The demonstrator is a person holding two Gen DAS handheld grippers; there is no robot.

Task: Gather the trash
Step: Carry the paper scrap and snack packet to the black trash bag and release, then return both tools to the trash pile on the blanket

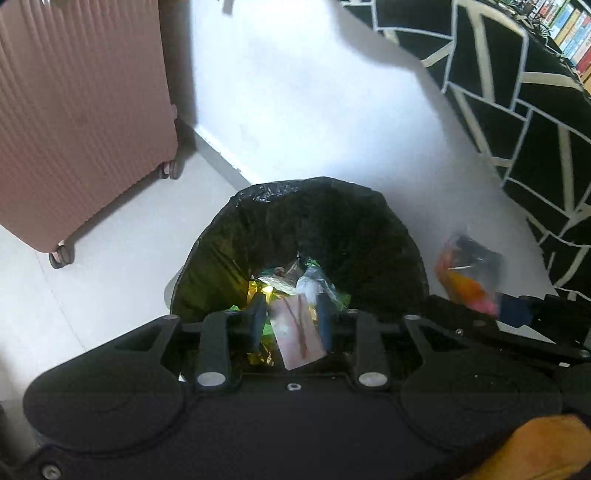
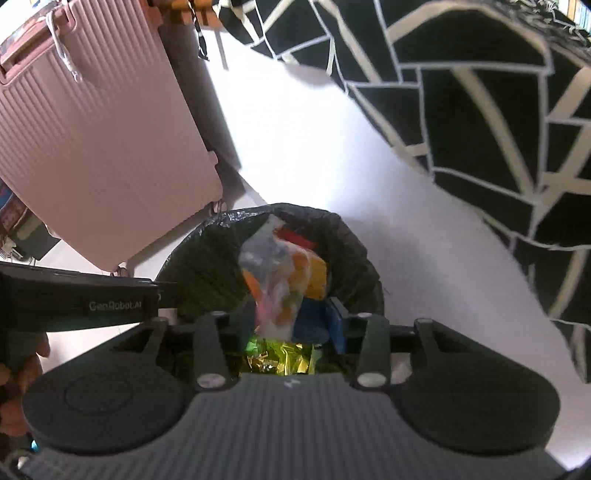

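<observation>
A bin lined with a black bag stands on the pale floor, with gold foil and green wrappers inside. My left gripper points down into it. A pinkish wrapper hangs blurred between its blue fingers, which stand apart and do not seem to press on it. My right gripper is over the same bin. A clear bag of colourful scraps sits loose and blurred between its spread fingers.
A pink ribbed suitcase on wheels stands left of the bin. Black cloth with white lines hangs on the right, with books beyond it. A hand holds the left gripper's body.
</observation>
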